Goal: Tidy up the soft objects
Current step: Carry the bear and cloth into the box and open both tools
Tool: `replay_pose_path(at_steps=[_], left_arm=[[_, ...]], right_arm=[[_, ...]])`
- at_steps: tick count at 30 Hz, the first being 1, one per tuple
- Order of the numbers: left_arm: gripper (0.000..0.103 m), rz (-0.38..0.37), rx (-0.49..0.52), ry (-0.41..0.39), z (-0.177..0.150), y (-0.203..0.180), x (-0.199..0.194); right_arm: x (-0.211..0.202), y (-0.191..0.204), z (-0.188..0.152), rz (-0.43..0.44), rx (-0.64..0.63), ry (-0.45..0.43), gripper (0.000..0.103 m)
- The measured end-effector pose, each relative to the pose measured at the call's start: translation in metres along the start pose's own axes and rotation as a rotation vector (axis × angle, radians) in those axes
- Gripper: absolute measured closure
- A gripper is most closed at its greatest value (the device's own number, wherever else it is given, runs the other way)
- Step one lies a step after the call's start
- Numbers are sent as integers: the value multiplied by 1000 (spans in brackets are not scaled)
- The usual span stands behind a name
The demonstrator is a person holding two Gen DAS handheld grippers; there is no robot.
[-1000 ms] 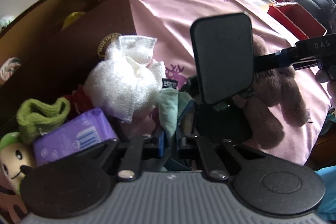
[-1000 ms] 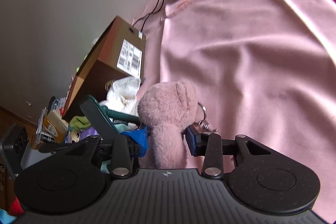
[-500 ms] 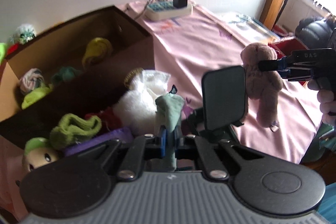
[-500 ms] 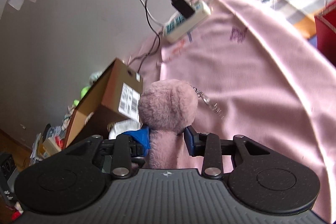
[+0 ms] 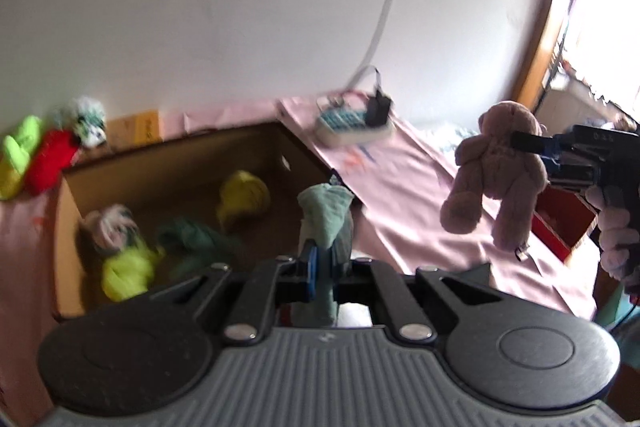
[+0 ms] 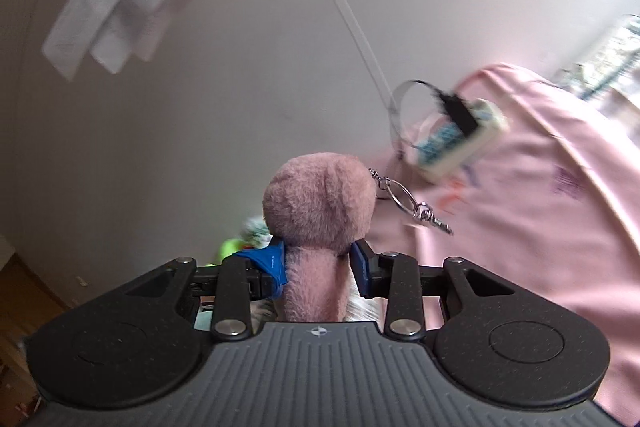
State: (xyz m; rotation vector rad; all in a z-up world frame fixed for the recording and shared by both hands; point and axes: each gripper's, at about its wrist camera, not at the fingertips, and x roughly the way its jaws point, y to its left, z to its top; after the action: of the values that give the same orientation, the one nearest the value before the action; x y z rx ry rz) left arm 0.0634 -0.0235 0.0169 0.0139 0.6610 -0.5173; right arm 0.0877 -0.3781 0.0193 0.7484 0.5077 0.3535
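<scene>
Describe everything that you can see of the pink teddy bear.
The pink teddy bear is small, of fluffy plush, with round ears, and a metal key ring hangs at its head. The right gripper is shut on its body and holds it in the air, legs dangling, above the pink cloth. Nothing else touches it.

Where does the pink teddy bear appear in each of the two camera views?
Left wrist view: the pink teddy bear hangs at the right, above the pink cloth, held by the right claw.
Right wrist view: the bear fills the lower centre, between the pads.
Shared landmark: the power strip by the wall.
</scene>
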Motion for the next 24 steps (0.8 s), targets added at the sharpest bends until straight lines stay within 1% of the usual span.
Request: replay_pose_path(at_steps=[2,6,10,14,17,19,21,24], left_arm=[[100,24,-22,-30,8,16,-1],[100,58,-102,-74,23,53,0],[100,84,-171,-84,30,83,10],[100,95,-232,-71,29,108,27],[100,114,-251,-67,26,123,37],[100,127,-262,-53,23,131,45],[100,126,-276,-19,19,141,59],[100,144,-292,25,10,152,76]], right_arm=[[20,16,6,29,-16,14,86],[65,50,13,43,-109,53,86],[115,73,9,33,-196,112,86],[157,79,-6,-23,-284,203,86],[189,81,-20,-92,-350,293,86],[201,81,-29,-113,-396,318,87],[213,82,-35,-133,-418,351,86],[230,83,-44,-214,-468,362,86]])
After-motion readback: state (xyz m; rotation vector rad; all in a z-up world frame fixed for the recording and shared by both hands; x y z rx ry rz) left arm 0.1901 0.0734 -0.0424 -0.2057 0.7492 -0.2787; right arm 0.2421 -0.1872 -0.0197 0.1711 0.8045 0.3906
